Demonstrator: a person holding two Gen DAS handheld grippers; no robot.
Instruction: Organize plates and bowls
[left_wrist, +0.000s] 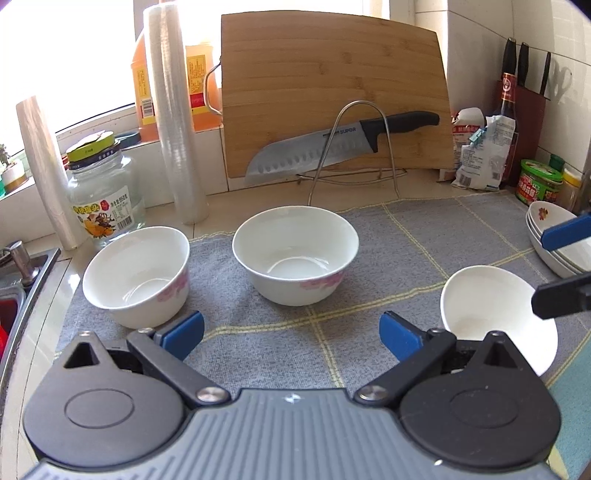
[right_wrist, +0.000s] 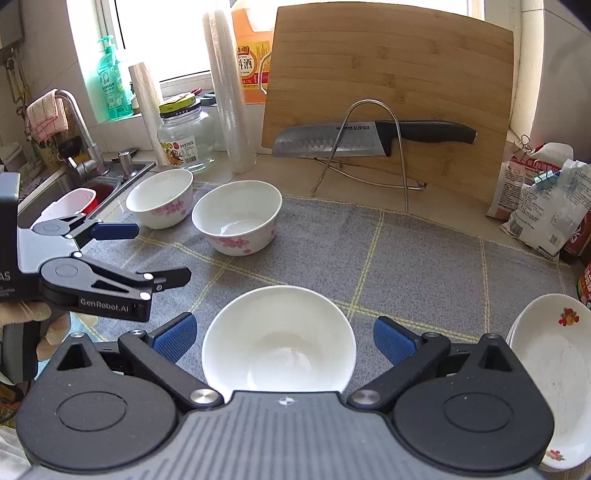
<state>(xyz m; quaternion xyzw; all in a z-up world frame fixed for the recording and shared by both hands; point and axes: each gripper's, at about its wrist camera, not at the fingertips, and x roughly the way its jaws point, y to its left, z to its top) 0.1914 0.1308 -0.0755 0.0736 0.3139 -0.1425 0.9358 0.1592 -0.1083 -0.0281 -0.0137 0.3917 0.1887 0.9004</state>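
On a grey woven mat with pale yellow grid lines (left_wrist: 406, 236) spread over a kitchen counter, white bowls sit in a loose row before a bamboo cutting board (left_wrist: 332, 92) that leans upright behind the mat with a black-handled steel kitchen knife (left_wrist: 332, 146) resting on a wire rack against it. Left of the mat lie a steel sink (right_wrist: 66, 181) and its tap, then a clear glass jar with a yellow-and-black lid (left_wrist: 101, 192) and a tall roll of clear plastic film (left_wrist: 173, 110) at the mat's back-left corner. At the mat's left edge stands a white ceramic bowl with pink flower print (left_wrist: 138, 275), and just beside it, nearer the middle of the mat, a second white flower-printed bowl (left_wrist: 295, 254); the two are close but apart. The left gripper (left_wrist: 291, 334) hovers over the mat in front of them, its blue-padded jaws spread wide with nothing between them. Toward the mat's front right sits a plain white bowl (right_wrist: 279, 343), upright, between the wide-spread blue fingers of the right gripper (right_wrist: 282, 338), whose pads stand clear of its rim. At the mat's right edge rests a stack of shallow white dishes with a small red flower motif (right_wrist: 554, 365), with crumpled food packets (right_wrist: 535, 206) behind them.
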